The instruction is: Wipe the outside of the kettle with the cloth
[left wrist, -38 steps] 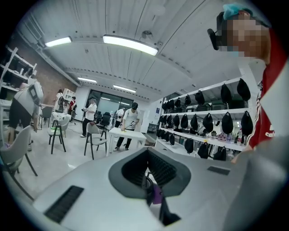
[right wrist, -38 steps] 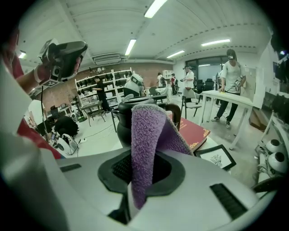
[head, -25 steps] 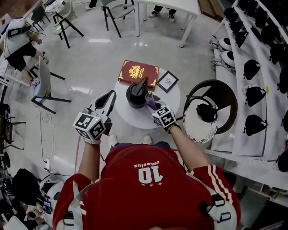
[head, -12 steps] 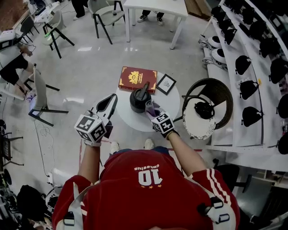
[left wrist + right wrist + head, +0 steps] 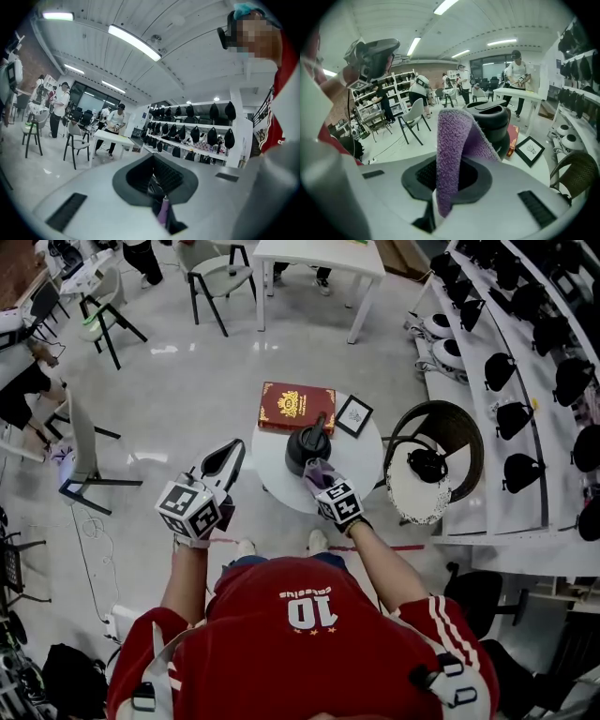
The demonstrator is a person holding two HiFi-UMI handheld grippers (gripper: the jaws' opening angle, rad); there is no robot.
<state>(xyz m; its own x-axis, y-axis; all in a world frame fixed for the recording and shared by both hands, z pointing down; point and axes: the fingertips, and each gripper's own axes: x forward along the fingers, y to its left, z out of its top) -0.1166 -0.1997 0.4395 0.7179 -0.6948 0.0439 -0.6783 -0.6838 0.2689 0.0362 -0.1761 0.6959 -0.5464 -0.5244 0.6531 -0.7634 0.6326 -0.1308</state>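
Right gripper: jaws pinching purple cloth, held at near side of black kettle on round table, contact unclear. Left gripper: jaws pressed together, well apart from kettle. Wiping apparently under way; progress indeterminable

Bright, even light falls from the ceiling strips, glaring off the pale floor, while both gripper views bend hard and darken at their round edges

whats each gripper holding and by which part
The right gripper pinches the purple cloth by its lower end; the rest stands up, folded toward the kettle. Whether the left gripper holds anything cannot be told.
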